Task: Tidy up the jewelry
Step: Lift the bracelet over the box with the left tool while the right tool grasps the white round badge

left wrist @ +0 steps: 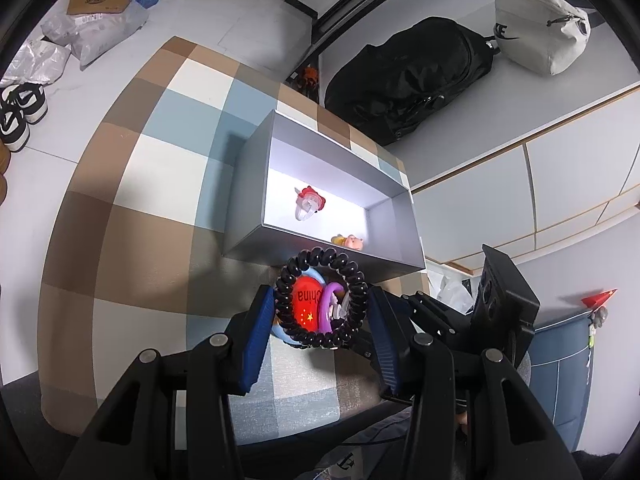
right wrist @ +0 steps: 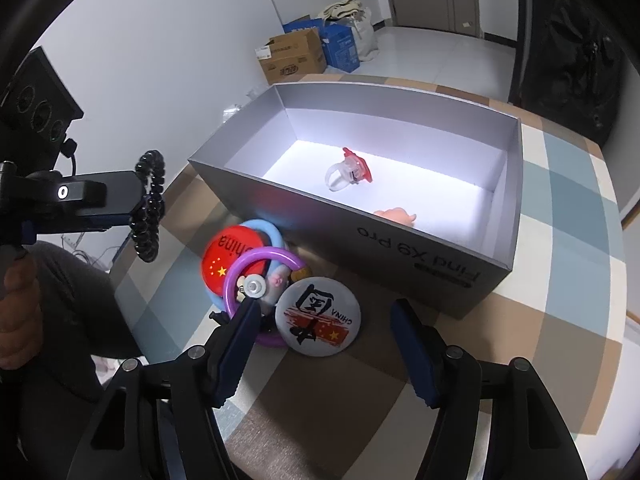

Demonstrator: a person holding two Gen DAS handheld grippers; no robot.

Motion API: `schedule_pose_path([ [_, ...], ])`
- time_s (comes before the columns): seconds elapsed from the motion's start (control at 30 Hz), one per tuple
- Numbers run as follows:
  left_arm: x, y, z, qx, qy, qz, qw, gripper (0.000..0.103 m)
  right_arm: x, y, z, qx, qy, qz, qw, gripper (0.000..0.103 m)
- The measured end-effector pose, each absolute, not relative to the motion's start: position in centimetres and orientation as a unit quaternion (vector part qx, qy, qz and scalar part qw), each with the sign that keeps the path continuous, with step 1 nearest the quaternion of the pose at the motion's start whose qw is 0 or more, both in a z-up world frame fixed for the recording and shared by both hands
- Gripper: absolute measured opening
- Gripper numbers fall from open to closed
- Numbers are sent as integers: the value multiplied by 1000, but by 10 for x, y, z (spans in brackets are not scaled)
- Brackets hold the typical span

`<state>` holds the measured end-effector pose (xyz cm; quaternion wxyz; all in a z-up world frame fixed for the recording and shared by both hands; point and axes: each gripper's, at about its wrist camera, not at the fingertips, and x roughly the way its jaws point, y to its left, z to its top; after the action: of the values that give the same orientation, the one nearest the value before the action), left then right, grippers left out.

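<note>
Left gripper (left wrist: 320,312) pinches a glossy black spiral hair tie (left wrist: 320,298); right gripper (right wrist: 324,312), jaws apart and holding nothing, straddles the round white badge (right wrist: 319,316) beside the grey box (right wrist: 460,276)

One open grey box (right wrist: 460,276), two round badges, one red (right wrist: 224,258) and one white (right wrist: 320,316), two plastic rings, one purple (right wrist: 260,256) and one blue (right wrist: 272,232), one black coil hair tie (right wrist: 150,208), one clear-and-red ring (right wrist: 348,170), one pink figure (right wrist: 396,216)
</note>
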<state>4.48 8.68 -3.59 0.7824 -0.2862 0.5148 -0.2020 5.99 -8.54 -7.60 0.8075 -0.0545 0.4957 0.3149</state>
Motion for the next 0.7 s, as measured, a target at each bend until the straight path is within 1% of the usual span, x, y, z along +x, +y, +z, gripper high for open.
schedule_pose_path([
  [0.03,45,87,-36,-286,515,-202,782,41,59,-84,-76,-58,495,315,808,63],
  [0.07,45,87,-36,-287,515,-201,782,41,58,-85,-76,-57,494,319,807,58],
  [0.1,45,88,-36,-288,515,-201,782,41,58,-84,-75,-55,495,323,805,50],
  [0.17,45,87,-36,-288,515,-200,782,41,55,-84,-74,-52,497,331,801,42],
  [0.37,45,85,-34,-285,511,-201,786,41,50,-85,-70,-63,491,322,807,42],
  [0.7,51,80,-19,-284,475,-208,806,41,54,-106,-40,7,465,327,823,42],
])
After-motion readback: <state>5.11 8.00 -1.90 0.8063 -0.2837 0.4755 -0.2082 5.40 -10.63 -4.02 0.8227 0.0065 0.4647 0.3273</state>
